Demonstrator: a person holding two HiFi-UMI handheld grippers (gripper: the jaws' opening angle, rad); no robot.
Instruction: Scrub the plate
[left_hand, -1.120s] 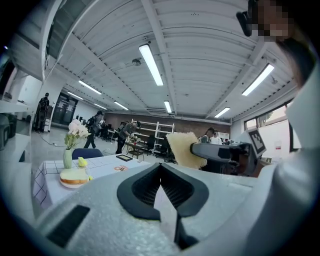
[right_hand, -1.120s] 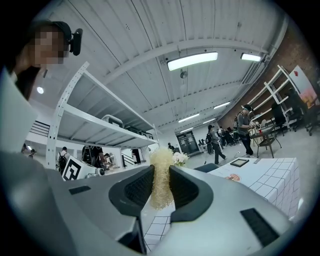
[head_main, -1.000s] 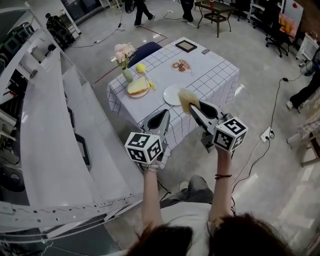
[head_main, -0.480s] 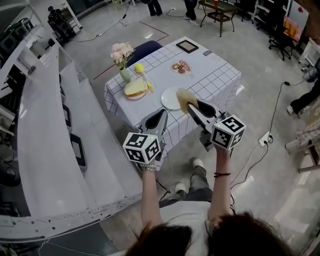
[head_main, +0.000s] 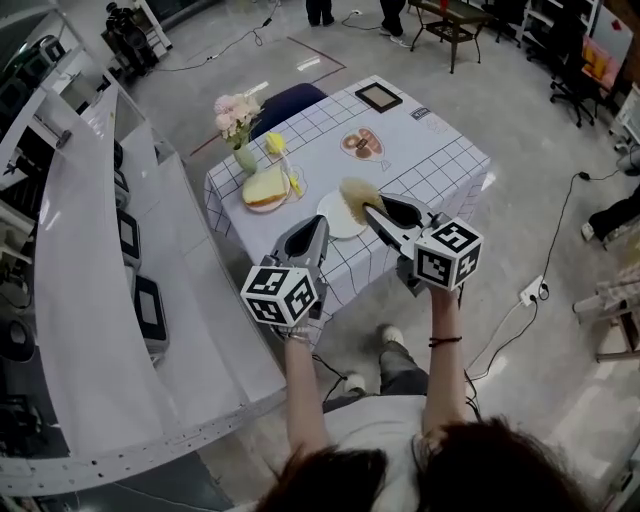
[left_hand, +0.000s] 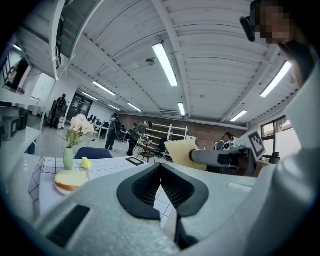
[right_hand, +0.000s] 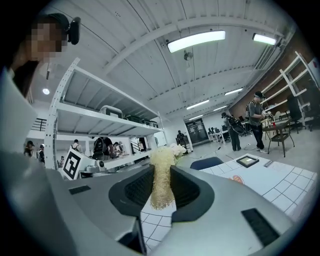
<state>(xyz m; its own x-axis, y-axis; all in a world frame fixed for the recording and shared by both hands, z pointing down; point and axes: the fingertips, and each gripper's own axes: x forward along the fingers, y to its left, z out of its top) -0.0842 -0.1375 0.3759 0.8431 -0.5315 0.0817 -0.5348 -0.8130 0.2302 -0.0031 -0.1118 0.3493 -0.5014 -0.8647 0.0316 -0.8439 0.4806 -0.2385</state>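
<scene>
Your right gripper (head_main: 368, 211) sits just right of the frame centre in the head view. Its jaws are clamped on a yellowish scrub pad (head_main: 352, 193). The right gripper view shows that pad (right_hand: 161, 182) pinched upright between the two black pads, with its frayed top above them.

Your left gripper (head_main: 318, 224) is lower left of the right one, and the two are apart. In the left gripper view its jaws (left_hand: 160, 169) meet at the tips with nothing between them.

The white plate (head_main: 331, 218) lies on the checked tablecloth (head_main: 440, 160) at the table's near edge, mid-frame. The scrub pad overlaps the plate's right rim in the picture, but I can't tell whether they touch.

Upper left of the plate is a dish with bread (head_main: 264, 188). A vase of pink flowers (head_main: 237, 120) stands further up-left. A small framed picture (head_main: 380, 96) lies at the table's far end. White shelving (head_main: 90, 300) fills the left side of the frame.
</scene>
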